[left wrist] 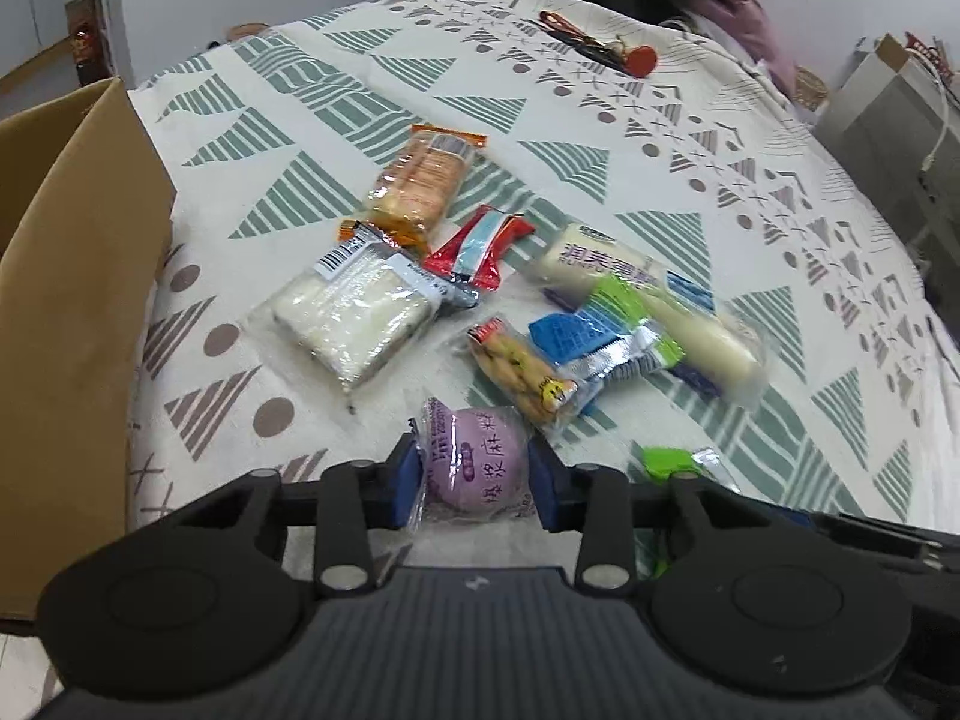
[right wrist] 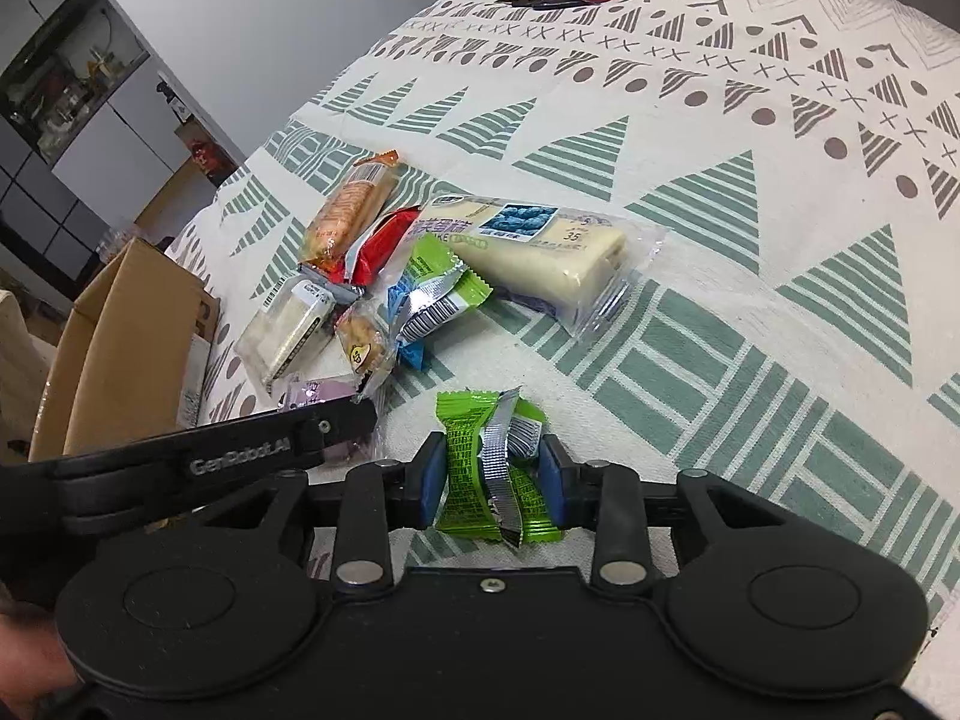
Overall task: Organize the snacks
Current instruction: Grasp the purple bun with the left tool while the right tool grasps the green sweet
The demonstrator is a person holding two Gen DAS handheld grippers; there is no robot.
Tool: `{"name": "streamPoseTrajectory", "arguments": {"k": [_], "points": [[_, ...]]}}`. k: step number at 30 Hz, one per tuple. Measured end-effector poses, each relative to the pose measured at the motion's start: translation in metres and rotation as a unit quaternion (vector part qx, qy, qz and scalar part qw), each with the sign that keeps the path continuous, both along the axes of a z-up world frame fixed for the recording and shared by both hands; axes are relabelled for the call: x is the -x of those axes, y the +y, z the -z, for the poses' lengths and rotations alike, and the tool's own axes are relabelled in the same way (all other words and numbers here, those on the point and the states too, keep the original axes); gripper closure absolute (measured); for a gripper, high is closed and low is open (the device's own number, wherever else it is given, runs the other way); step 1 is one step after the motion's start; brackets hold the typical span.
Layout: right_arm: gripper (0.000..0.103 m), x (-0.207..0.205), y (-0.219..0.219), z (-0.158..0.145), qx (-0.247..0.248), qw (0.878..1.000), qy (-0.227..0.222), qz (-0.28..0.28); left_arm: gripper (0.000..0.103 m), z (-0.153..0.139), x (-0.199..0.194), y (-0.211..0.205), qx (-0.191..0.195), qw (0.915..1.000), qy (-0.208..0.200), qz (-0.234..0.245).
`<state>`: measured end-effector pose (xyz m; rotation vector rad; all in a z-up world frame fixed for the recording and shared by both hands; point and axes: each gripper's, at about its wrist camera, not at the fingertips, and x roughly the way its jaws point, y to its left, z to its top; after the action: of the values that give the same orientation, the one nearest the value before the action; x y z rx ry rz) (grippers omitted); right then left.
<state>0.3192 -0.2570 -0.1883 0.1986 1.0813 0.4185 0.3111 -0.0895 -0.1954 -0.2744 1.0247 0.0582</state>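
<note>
1. the left gripper has its blue pads pressed against both sides of a round purple snack packet, which rests on the patterned cloth covering the surface.
2. the right gripper is closed on a bright green snack wrapper with a silver seam, pads touching each side; the wrapper lies on the cloth at the near edge.
3. in the right wrist view the left gripper's black body reaches in from the left, just beside the right one.
4. just beyond the purple packet lies a small packet of biscuit sticks, touching a blue wrapper and a green-and-silver wrapper that overlap it.
5. behind those lies a long pale cake roll in clear wrap, with a blueberry label showing in the right wrist view.
6. left of the group sits a clear-wrapped white cake slice, and beyond it a red wrapper and an orange packet of crackers, the three close together.
7. an open cardboard box stands at the left edge of the surface, near the white cake slice.
8. far across the cloth, well apart from the snacks, lies a small red-and-black object, too small to tell what it is.
</note>
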Motion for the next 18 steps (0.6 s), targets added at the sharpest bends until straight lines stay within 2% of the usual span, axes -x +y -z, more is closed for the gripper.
{"name": "streamPoseTrajectory", "arguments": {"k": [8, 18], "points": [[0.072, 0.007, 0.004, -0.005, 0.007, 1.000, -0.009, 0.003, 0.070, -0.019, 0.018, 0.011, 0.005, 0.9993, -0.017, 0.031], [0.072, 0.022, 0.018, -0.037, 0.011, 0.998, -0.055, 0.013, 0.070, -0.056, 0.045, 0.047, 0.037, 0.9973, -0.062, 0.014]]}}
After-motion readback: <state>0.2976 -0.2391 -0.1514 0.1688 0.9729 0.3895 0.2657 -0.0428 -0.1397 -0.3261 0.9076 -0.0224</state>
